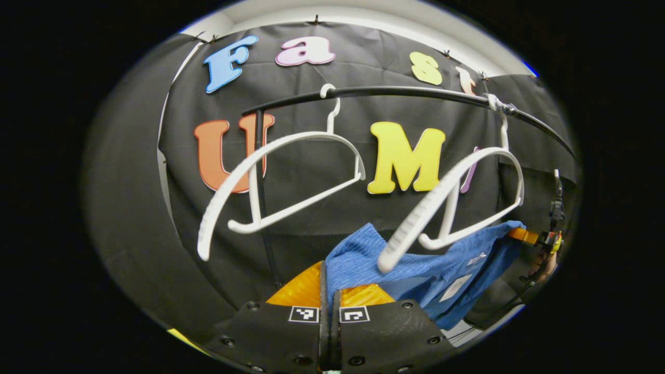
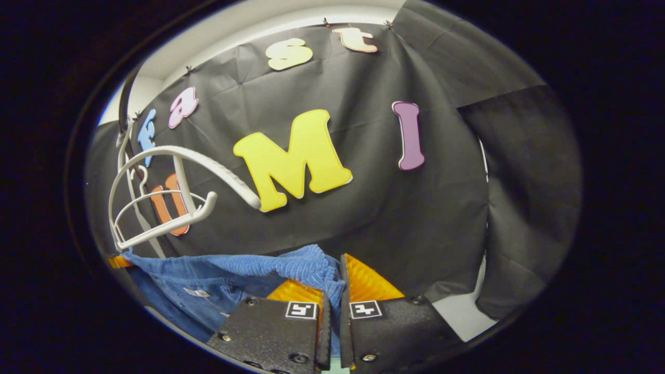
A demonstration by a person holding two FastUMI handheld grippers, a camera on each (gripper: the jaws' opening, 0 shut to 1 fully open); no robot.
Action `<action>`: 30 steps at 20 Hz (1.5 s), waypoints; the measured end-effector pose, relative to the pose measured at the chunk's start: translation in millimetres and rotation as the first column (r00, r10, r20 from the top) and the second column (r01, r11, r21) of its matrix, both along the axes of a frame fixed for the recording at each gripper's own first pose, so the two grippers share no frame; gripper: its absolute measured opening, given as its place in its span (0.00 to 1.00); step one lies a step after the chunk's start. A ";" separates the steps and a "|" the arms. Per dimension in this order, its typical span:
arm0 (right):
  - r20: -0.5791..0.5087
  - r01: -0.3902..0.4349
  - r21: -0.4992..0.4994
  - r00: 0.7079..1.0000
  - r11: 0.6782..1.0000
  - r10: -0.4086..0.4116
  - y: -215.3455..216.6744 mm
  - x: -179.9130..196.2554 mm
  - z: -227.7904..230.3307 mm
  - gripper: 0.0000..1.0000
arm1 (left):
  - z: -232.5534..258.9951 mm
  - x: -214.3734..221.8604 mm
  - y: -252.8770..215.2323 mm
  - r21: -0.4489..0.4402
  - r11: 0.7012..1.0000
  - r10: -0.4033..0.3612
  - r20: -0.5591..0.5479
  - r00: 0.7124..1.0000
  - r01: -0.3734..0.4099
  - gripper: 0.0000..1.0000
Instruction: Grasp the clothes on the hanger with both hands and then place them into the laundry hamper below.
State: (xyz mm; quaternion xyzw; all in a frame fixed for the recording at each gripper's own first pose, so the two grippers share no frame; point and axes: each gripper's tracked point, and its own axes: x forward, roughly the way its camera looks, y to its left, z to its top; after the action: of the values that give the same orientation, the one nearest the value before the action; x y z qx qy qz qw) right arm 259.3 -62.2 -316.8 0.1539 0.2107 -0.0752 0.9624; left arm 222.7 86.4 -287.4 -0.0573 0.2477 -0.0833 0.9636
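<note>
A: Holding firm? The left gripper [image 1: 329,291] is clenched on one end of the blue garment [image 1: 431,270]; the right gripper [image 2: 332,293] pinches the other end [image 2: 249,270].

B: Yes; the cloth hangs slack between them, below the white hangers [image 1: 291,176] on the rail [image 1: 415,93], seemingly free.

A: Then lower both hands together; keep both pinches tight; hamper unseen, so look down first.

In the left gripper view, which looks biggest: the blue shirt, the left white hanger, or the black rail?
1. black rail, longest
2. left white hanger
3. blue shirt, partly hidden and nearer the camera, so hanger versus shirt is unsure.
</note>
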 end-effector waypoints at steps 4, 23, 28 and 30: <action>-0.036 0.013 -0.005 0.999 1.000 -0.013 1.1 -18.0 -9.6 0.10 | -8.2 -17.7 -4.5 -0.014 1.000 0.016 -0.022 1.000 -0.016 0.01; -0.100 -0.091 -0.032 0.991 0.995 0.087 74.8 -117.3 -2.1 0.10 | 6.3 -101.7 -55.4 0.074 0.996 -0.053 -0.012 0.999 0.053 0.01; -0.105 -0.119 0.001 0.987 0.993 0.118 98.4 -130.0 3.4 0.10 | 19.7 -113.5 -72.4 0.060 0.995 -0.079 0.008 0.997 0.078 0.01; -0.100 -0.145 0.013 0.984 0.989 0.145 112.0 -132.6 8.4 0.10 | 25.9 -117.9 -81.4 0.045 0.995 -0.086 0.021 0.996 0.085 0.01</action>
State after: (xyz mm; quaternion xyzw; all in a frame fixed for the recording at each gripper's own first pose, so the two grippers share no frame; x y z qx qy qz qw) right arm 126.7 49.7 -308.4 0.1371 0.2697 -0.0119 0.9531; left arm 104.8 5.0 -261.5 -0.0244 0.2408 -0.1195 0.9629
